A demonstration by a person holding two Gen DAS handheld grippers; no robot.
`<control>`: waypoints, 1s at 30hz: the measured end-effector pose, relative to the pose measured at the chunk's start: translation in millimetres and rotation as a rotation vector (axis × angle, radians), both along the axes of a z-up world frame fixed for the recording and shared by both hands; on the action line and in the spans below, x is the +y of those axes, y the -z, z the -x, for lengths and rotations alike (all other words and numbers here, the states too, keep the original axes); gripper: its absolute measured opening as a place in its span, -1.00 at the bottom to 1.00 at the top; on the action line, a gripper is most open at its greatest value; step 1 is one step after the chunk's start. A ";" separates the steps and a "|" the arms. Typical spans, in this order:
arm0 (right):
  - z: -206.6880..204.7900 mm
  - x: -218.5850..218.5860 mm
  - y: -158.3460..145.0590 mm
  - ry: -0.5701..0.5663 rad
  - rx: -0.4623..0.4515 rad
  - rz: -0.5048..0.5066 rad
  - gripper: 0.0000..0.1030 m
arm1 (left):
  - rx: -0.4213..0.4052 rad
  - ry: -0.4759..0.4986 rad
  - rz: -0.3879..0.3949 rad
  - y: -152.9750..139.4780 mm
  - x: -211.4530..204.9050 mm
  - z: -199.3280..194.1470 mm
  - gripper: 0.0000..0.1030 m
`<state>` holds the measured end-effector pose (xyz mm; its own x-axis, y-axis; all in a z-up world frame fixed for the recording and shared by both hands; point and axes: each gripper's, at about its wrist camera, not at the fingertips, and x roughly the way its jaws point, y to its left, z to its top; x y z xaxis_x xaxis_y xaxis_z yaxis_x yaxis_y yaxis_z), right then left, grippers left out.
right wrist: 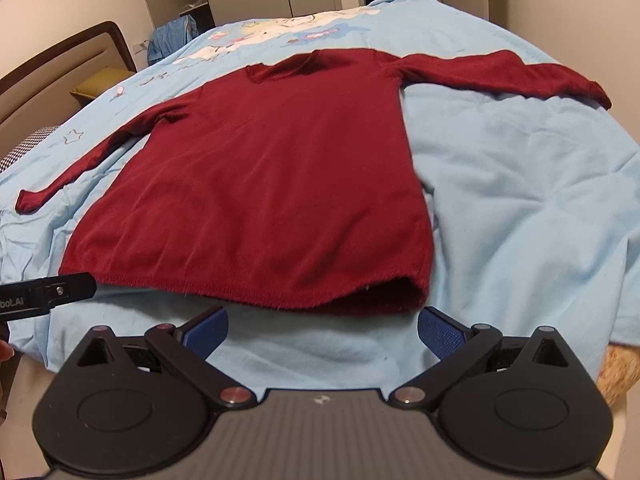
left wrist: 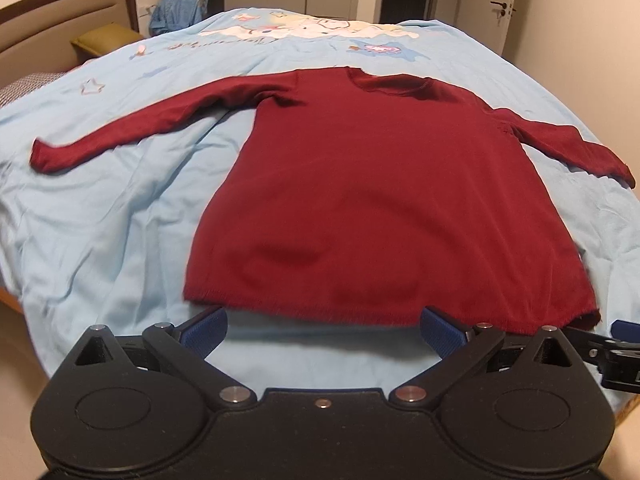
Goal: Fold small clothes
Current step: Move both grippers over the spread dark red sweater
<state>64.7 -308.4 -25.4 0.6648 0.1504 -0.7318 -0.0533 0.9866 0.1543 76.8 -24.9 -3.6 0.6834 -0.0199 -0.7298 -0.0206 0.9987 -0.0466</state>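
Observation:
A dark red long-sleeved sweater [left wrist: 368,184] lies flat on the light blue bedspread [left wrist: 100,220], both sleeves spread out, neck at the far side. It also shows in the right wrist view [right wrist: 272,184]. My left gripper [left wrist: 324,330] is open and empty, its blue pads just short of the hem, left of the middle. My right gripper [right wrist: 322,328] is open and empty just short of the hem near the sweater's right corner. The right gripper's tip shows at the left wrist view's right edge [left wrist: 612,348]; the left gripper's finger shows in the right wrist view [right wrist: 52,290].
The bedspread [right wrist: 520,200] has a cartoon print [left wrist: 304,28] at the far end. A wooden headboard [left wrist: 68,4] and an olive pillow [left wrist: 106,38] are at the left. Blue clothes [left wrist: 180,8] hang beyond the bed. Wardrobe and doors stand behind.

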 end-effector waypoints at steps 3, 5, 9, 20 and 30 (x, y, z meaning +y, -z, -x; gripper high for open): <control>-7.2 -6.6 -5.0 0.014 0.012 -0.036 1.00 | 0.008 0.016 -0.033 -3.4 -10.8 -17.9 0.99; -12.8 -11.7 -8.2 0.027 0.009 -0.044 1.00 | 0.011 0.025 -0.058 -6.0 -17.6 -30.3 0.99; -23.7 -21.2 -14.9 0.041 -0.012 -0.032 1.00 | -0.002 0.051 -0.085 -11.4 -29.9 -54.5 0.99; -58.2 -49.8 -19.7 0.080 -0.070 -0.002 1.00 | -0.025 0.121 -0.103 -22.3 -74.0 -121.0 0.99; -84.1 -80.3 -19.0 0.131 -0.065 0.027 1.00 | -0.018 0.174 -0.078 -23.0 -115.3 -153.8 0.99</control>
